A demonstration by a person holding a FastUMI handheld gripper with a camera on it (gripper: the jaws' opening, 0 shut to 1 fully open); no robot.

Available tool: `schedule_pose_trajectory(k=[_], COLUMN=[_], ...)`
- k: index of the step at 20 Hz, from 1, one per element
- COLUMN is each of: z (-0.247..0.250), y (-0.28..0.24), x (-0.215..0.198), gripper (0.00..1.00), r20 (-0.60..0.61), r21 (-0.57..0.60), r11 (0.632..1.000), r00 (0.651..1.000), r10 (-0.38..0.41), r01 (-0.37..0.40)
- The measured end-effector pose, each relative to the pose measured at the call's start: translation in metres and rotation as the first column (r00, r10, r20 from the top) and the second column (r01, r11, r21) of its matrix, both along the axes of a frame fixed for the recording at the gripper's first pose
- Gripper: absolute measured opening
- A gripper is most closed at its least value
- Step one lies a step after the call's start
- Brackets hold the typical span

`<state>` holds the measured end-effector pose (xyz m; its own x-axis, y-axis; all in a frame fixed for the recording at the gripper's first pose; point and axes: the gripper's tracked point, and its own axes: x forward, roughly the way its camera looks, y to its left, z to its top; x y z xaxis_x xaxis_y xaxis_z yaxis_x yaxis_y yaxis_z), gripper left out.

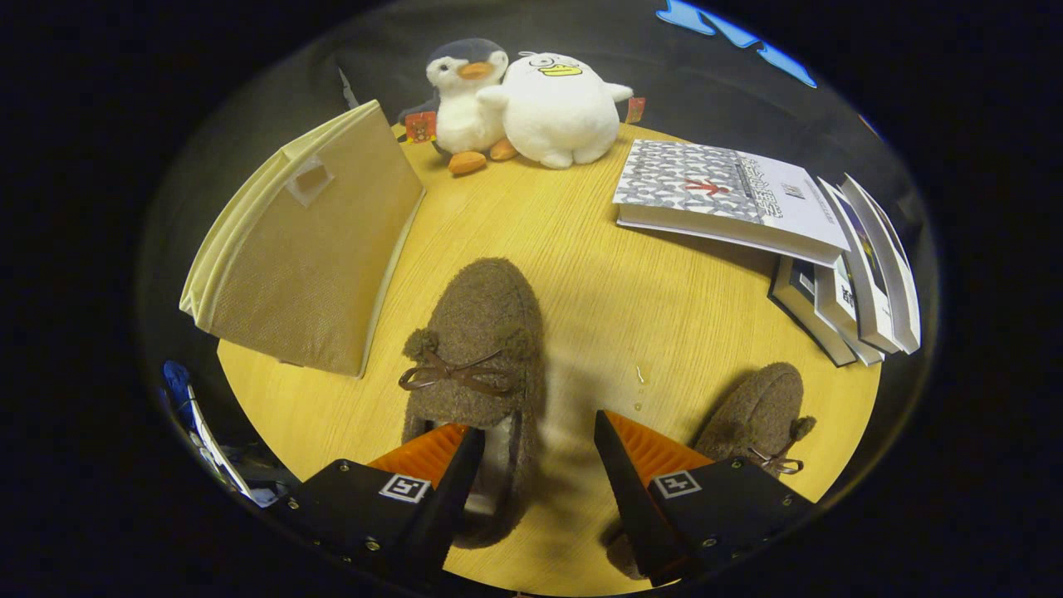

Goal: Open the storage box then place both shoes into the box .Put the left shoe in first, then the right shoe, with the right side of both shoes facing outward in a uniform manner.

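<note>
Storage box [311, 249] stands folded flat and leaning at the far left of your round wooden counter [631, 316], well ahead of your claw [538, 448]. The claw is released, fingers spread wide and gripping nothing. One brown fuzzy shoe [477, 349] lies between the fingers, nearer the left one, toe pointing away. The other shoe [760, 415] sits just behind the right finger. Two plush toys [523, 104] and books [797, 241] lie beyond.

penguin plush [465, 100], white duck plush [558, 112], books [830, 257]
</note>
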<state>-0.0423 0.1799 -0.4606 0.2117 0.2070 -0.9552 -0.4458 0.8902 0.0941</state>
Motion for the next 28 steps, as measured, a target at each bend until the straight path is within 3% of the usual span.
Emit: schedule_pose_trajectory(k=[2, 4, 6, 7, 9, 14, 21, 28], z=[-0.011, -0.017, -0.016, -0.014, -0.009, 0.026, 0.124, 0.208], y=[0.001, 0.012, 0.013, 0.012, 0.014, 0.017, 0.038, 0.098], x=[0.003, -0.003, -0.003, -0.001, -0.003, 0.001, 0.024, 0.060], gripper=[0.83, 0.64, 0.16, 0.08, 0.00, 0.00, 0.00, 0.00], r20=[-0.021, -0.073, -0.090, -0.081, -0.084, -0.084, -0.073, 0.029], r21=[-0.016, 0.033, 0.042, 0.040, 0.050, 0.102, 0.233, 0.316], r11=[1.000, 0.999, 0.997, 0.997, 0.996, 0.989, 0.967, 0.948], r00=[1.000, 0.997, 0.994, 0.995, 0.994, 0.992, 0.994, 0.999], r10=[-0.010, -0.024, -0.066, -0.066, -0.076, -0.098, -0.086, 0.038], r01=[0.010, 0.027, 0.070, 0.069, 0.080, 0.106, 0.101, -0.045])
